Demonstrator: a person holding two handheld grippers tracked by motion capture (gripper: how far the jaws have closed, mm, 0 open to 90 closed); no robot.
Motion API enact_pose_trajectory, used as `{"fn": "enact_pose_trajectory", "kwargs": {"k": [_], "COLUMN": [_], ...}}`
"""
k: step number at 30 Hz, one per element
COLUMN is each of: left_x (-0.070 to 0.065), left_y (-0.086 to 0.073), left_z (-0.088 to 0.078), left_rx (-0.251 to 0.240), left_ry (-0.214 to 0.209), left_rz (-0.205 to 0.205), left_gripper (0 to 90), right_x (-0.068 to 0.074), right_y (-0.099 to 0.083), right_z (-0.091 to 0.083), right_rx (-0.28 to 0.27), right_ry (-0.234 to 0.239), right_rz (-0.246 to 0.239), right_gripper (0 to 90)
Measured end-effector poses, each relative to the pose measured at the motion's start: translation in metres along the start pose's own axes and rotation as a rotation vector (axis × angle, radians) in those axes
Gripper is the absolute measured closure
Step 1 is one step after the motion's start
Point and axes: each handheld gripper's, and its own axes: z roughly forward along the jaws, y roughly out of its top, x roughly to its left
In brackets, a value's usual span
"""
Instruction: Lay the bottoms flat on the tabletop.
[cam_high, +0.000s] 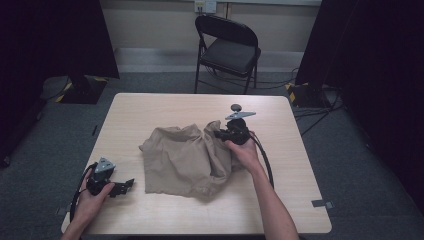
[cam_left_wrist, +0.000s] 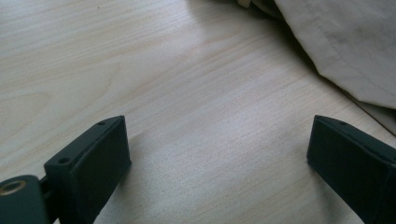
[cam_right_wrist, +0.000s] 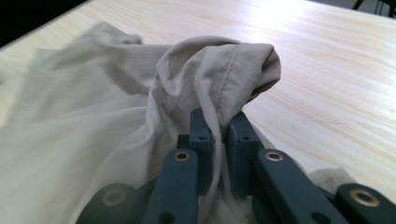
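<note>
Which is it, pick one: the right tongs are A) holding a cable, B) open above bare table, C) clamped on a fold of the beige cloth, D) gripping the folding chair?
C: in the right gripper view the right tongs pinch a bunched fold of the beige cloth between their closed jaws, over the table.

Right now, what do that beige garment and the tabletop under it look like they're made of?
The beige garment looks like thin woven fabric, perhaps cotton, matte: it creases softly and shows a stitched hem where the right gripper pinches it. The table looks like pale wood or wood-grain laminate, smooth with a faint sheen; which of the two I can't tell.
</note>
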Motion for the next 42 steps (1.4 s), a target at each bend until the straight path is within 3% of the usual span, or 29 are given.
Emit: {"fn": "enact_pose_trajectory", "kwargs": {"k": [6,7,10,12,13,16,23,29,31,35,38,41,42], "left_x": [0.000,0.000,0.000,0.000,0.000,0.000,0.000,0.000,0.000,0.000,0.000,0.000,0.000], "left_y": [0.000,0.000,0.000,0.000,0.000,0.000,0.000,0.000,0.000,0.000,0.000,0.000,0.000], "left_z": [0.000,0.000,0.000,0.000,0.000,0.000,0.000,0.000,0.000,0.000,0.000,0.000,0.000], "left_rx": [0.000,0.000,0.000,0.000,0.000,0.000,0.000,0.000,0.000,0.000,0.000,0.000,0.000], "left_ry": [0.000,0.000,0.000,0.000,0.000,0.001,0.001,0.001,0.002,0.001,0.001,0.001,0.001], "left_rz": [0.000,0.000,0.000,0.000,0.001,0.000,0.000,-0.001,0.000,0.000,0.001,0.000,0.000], "left_gripper": [5.2,5.2,5.2,5.2,5.2,5.2,5.2,5.2,5.2,5.2,5.2,5.2,5.2], "right_x": [0.015,0.015,0.024,0.026,0.031,0.035,0.039,0.033,0.032,0.029,0.031,0.032,0.032], "right_y": [-0.013,-0.013,-0.037,-0.045,-0.062,-0.078,-0.128,-0.160,-0.164,-0.165,-0.161,-0.153,-0.153], "right_z": [-0.049,-0.049,-0.075,-0.079,-0.084,-0.090,-0.122,-0.119,-0.115,-0.109,-0.109,-0.116,-0.116], "right_rx": [-0.036,-0.036,-0.056,-0.053,-0.020,0.001,0.011,0.092,0.124,0.123,0.124,0.084,0.084], "right_ry": [0.061,0.061,0.071,0.070,0.061,0.061,0.029,-0.008,-0.018,-0.020,-0.030,-0.016,-0.016], "right_rz": [-0.056,-0.056,-0.054,-0.048,-0.067,-0.070,-0.035,-0.010,-0.019,-0.008,-0.021,-0.015,-0.015], "right_gripper": [83.6,83.6,84.0,84.2,84.2,84.2,84.2,84.0,83.9,83.4,70.7,54.2,54.2]}}
